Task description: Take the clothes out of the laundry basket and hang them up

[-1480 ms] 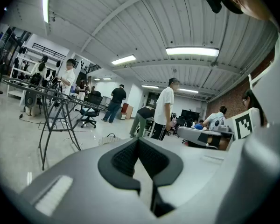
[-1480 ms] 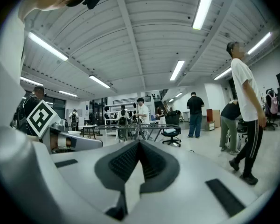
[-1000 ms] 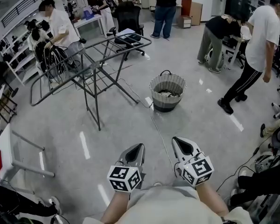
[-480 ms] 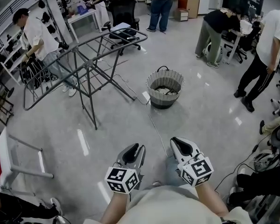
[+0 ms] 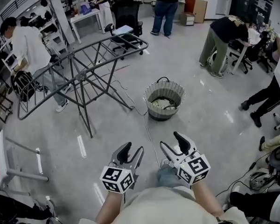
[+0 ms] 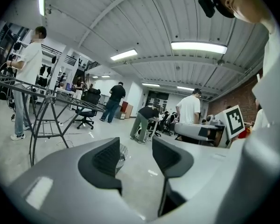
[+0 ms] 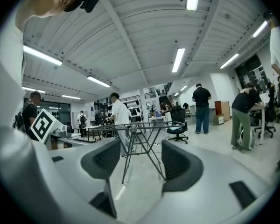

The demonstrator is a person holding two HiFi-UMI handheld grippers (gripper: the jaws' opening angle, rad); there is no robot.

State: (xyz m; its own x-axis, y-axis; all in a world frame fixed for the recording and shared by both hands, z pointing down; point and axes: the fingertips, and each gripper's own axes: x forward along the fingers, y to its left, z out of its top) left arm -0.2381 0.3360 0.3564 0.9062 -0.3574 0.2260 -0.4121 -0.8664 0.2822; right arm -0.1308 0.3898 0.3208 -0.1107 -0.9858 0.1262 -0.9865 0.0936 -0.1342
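Grey floor fills the frame, with the laundry basket (image 5: 154, 110) at centre holding clothes (image 5: 164, 102) and a drying rack (image 5: 84, 59) upper left. Low down, the left gripper (image 5: 133, 148) and right gripper (image 5: 170, 140) have just been opening; their jaws are apart with nothing between them.

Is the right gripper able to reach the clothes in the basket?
Probably not yet: the laundry basket stands well ahead on the floor. Nothing blocks the right gripper, whose empty jaws have just been opening.
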